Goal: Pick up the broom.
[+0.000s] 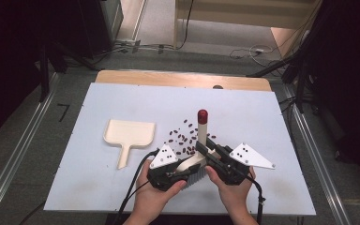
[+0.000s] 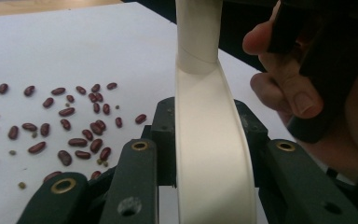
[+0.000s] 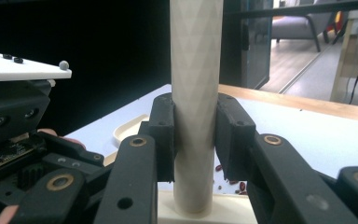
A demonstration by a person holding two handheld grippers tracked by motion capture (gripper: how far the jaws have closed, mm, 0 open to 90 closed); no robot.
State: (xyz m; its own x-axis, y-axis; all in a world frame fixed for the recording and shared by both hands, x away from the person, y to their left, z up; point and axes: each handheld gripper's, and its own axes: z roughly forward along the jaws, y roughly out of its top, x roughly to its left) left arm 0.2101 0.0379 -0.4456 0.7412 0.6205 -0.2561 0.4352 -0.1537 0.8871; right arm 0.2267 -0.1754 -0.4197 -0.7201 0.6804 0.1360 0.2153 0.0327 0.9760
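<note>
right gripper (image 3: 193, 140) jaws are closed onto the brush handle (image 3: 195, 70), pads pressing the round cream shaft from both sides, handle standing upright with its red tip (image 1: 202, 114) up. left gripper (image 2: 205, 140) jaws sit either side of the flat curved cream band (image 2: 212, 154) of the brush head; pads look to be touching both edges, so a grip, not fully closed (band is wide). in the high view both grippers meet near the front edge of the table (image 1: 262, 117), about mid-width, left gripper (image 1: 168, 171) low on the brush head (image 1: 192, 166), right gripper (image 1: 225, 164) on the handle just above it.

brush long axis: near vertical, leaning slightly away from the person. spilled beans (image 1: 183, 138) lie just beyond the brush, toward the table centre; in the left gripper view the beans (image 2: 70, 126) spread to the left of the jaws. dustpan (image 1: 129, 136) lies flat left of the beans, its handle pointing to the front edge, well apart from both grippers; left hand (image 1: 154, 201) is the nearer one to it.

judgement: next is sweeping beans leftward toward the dustpan; the brush has to tip down first.
</note>
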